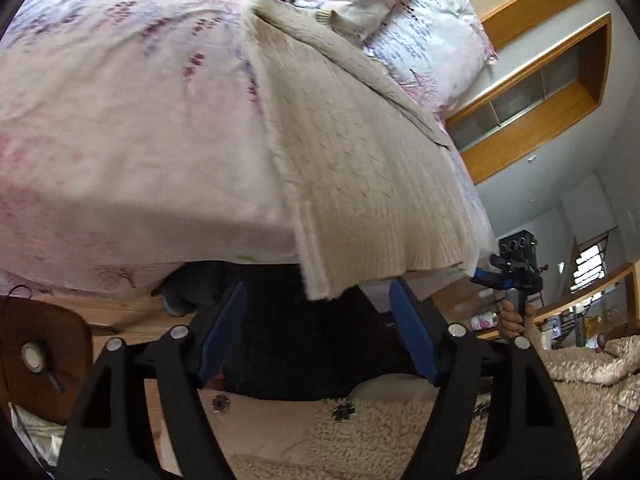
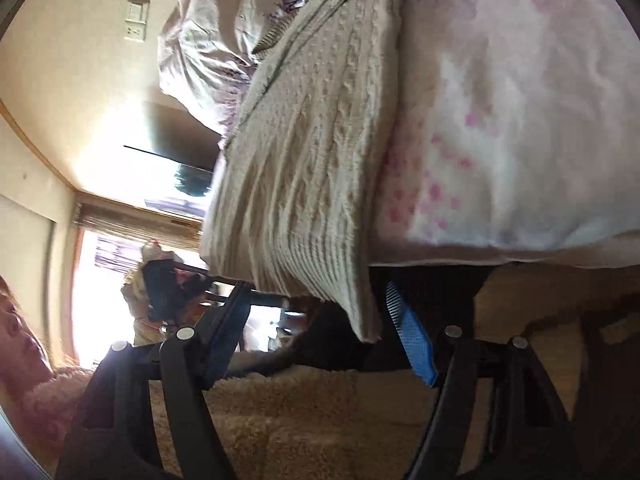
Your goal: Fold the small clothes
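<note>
Cream knit sweater (image 1: pixel 352 152) hem between spread left gripper (image 1: pixel 316 308) jaws.

A beige cable-knit sweater (image 2: pixel 308 152) runs down the middle of the frame, lying on a bed cover (image 2: pixel 520 120) with pink flowers that fills the right side. Its ribbed hem hangs over the bed's edge at lower centre. The right gripper (image 2: pixel 320 312) sits at the bottom with its jaws spread wide, one on each side of the hem corner; a blue pad shows on the right jaw. A wall switch (image 2: pixel 136 20) is at upper left, a bright window (image 2: pixel 104 280) at left.
</note>
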### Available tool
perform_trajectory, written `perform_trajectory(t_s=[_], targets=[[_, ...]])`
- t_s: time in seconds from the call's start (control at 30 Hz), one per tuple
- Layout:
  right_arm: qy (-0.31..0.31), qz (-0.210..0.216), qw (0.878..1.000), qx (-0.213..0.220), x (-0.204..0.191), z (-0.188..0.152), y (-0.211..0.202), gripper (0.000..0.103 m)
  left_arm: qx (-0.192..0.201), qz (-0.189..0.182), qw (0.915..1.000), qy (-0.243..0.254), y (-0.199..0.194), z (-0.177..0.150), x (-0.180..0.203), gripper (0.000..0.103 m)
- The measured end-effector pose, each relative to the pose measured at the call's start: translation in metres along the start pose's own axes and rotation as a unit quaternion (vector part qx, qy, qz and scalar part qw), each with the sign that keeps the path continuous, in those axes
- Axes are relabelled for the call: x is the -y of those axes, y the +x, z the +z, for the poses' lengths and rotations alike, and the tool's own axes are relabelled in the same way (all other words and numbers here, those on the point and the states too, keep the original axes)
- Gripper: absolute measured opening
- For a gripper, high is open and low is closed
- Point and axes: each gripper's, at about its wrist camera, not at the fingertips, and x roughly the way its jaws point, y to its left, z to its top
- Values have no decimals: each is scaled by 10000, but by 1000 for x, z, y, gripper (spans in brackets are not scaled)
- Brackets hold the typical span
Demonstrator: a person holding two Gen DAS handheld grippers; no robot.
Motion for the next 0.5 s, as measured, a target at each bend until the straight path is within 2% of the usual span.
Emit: perform_trajectory(t_s=[0.07, 0.1, 0.13, 0.17, 0.2, 0.23, 0.27, 0.3, 0.43, 0.5], targets=[[-20, 162, 9998, 67, -1, -1, 2, 67, 19, -207, 9998, -76, 7, 5, 3, 72], [-42, 245, 9996, 97, -2, -1, 1, 58, 21, -300, 9994, -154, 11, 6, 3, 69], [-89, 323, 9993, 135, -5, -2, 2, 53, -8, -378, 9989, -280, 15, 9, 2, 62], [-120, 344, 9992, 170, -6, -1, 1, 44, -60, -422, 9983, -393, 19, 11, 0, 57], [-148, 356, 9991, 202, -7, 0, -2, 34, -132, -443, 9976, -519, 24, 13, -1, 47], [-182, 376, 9988, 253, -9, 1, -3, 30, -234, -445, 9965, -664, 28, 15, -3, 37], [-207, 396, 9986, 287, -11, 1, -4, 23, -319, -476, 9953, -779, 32, 16, -4, 34], [-234, 406, 9984, 314, -10, -1, -8, 18, -376, -527, 9944, -839, 34, 16, -3, 25], [-419, 324, 9979, 373, -16, -1, -12, 11, -451, -600, 9925, -966, 38, 19, 1, 9], [-527, 269, 9973, 441, -21, 1, -14, 9, -414, -637, 9915, -1055, 36, 21, -1, 7]])
